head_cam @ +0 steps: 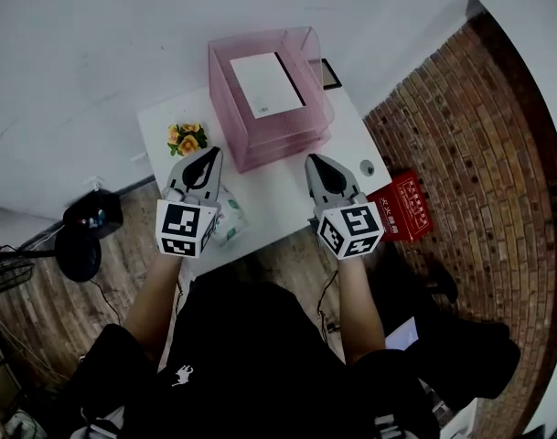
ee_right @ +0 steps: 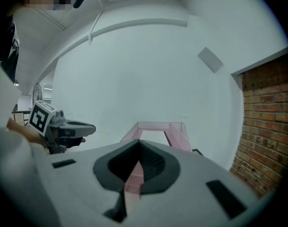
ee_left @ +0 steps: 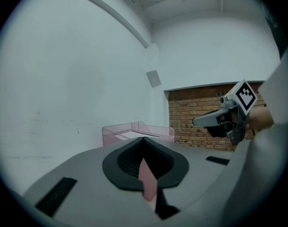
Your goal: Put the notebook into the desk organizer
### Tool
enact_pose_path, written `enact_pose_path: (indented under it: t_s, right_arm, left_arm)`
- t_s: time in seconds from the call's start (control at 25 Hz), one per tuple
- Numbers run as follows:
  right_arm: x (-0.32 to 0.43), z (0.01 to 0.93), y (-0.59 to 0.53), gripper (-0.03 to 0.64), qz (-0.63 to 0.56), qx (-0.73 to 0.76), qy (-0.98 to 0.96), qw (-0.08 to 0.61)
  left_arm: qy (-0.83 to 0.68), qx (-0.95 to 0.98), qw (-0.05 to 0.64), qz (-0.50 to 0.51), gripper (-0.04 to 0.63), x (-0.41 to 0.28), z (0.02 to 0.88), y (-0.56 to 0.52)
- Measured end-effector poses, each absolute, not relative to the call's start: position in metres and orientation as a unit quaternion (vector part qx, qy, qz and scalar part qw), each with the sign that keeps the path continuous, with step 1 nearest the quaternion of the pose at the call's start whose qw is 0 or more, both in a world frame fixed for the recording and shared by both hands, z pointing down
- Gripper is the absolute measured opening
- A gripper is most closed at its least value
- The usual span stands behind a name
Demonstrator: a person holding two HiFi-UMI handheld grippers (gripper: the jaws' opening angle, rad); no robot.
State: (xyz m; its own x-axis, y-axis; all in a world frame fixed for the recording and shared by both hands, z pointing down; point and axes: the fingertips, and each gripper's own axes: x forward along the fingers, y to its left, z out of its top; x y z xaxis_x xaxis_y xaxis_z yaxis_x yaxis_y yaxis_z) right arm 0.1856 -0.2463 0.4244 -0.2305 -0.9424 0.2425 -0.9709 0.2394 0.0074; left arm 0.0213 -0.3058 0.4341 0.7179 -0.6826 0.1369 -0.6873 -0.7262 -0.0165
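Note:
A pink see-through desk organizer stands at the back of the white table. A white notebook with a dark spine lies flat in its top tray. Both grippers hover over the table's front part, short of the organizer, pointing toward it. My left gripper has its jaws together with nothing between them; the organizer shows beyond its tips. My right gripper is shut and empty too, its tips aimed at the organizer.
A small pot of yellow and orange flowers sits on the table's left side, with a patterned pack at the front edge. A red box lies on the floor by the brick wall. A black lamp stands left.

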Motion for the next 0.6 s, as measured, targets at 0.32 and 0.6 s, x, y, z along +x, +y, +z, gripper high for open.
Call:
enact_pose_path:
  t_s: [0.32,0.6]
  right_arm:
    - [0.194,0.418,-0.190,0.002,0.077,0.598,-0.794,0.069]
    - [0.208,0.411,-0.140,0.002,0.073,0.584,-0.807,0.045]
  left_arm:
    - [-0.390,0.918,0.036,0.065,0.003,0.043,0.427,-0.250]
    - [-0.409,0.910,0.020,0.065,0.003,0.051,0.420,-0.193]
